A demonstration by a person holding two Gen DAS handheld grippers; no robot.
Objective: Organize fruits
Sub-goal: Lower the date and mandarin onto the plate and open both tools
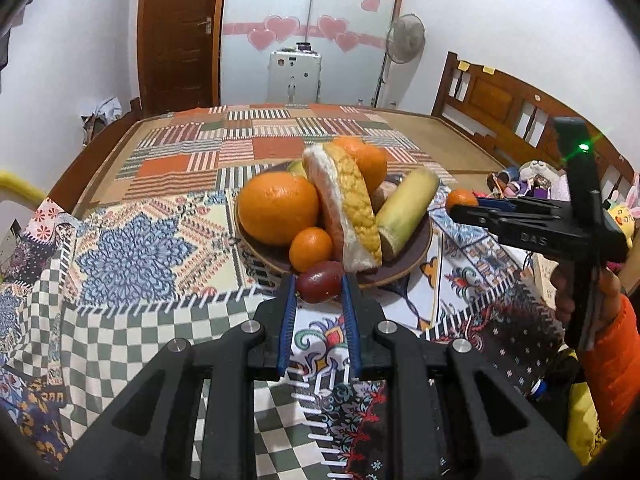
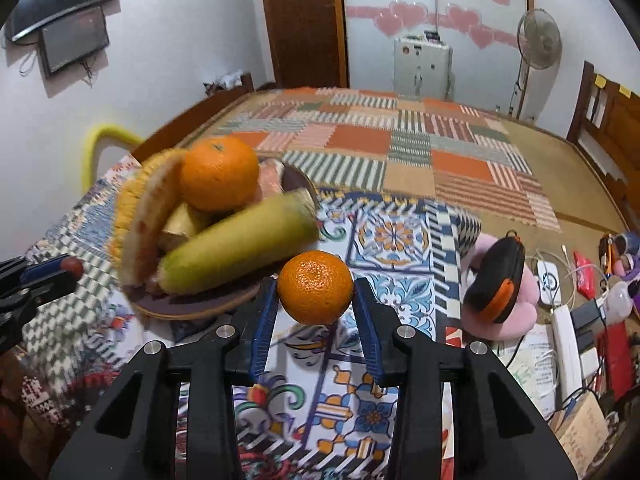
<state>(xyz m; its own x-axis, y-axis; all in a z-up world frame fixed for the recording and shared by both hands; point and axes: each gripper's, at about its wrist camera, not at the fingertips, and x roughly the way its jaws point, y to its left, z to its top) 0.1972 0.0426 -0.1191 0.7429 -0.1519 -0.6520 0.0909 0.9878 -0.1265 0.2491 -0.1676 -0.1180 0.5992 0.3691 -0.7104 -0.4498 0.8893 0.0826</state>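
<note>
A brown plate [image 1: 416,252] on the patterned cloth holds two large oranges [image 1: 278,208], a small mandarin [image 1: 311,249], a corn cob [image 1: 352,196] and a green-yellow cane piece [image 1: 406,208]. My left gripper [image 1: 319,286] is shut on a dark red plum [image 1: 319,281] at the plate's near rim. My right gripper [image 2: 315,294] is shut on a small mandarin [image 2: 315,287], held above the cloth just right of the plate [image 2: 192,308]. The right gripper also shows in the left wrist view [image 1: 466,204], and the left gripper in the right wrist view [image 2: 70,270].
The cloth [image 1: 132,252] covers a bed with a wooden headboard [image 1: 504,104]. At the right lie a pink plush with a black-orange case [image 2: 496,284], a power strip [image 2: 568,340], cables and toys. A fan [image 1: 405,38] and a white case [image 1: 294,76] stand at the back.
</note>
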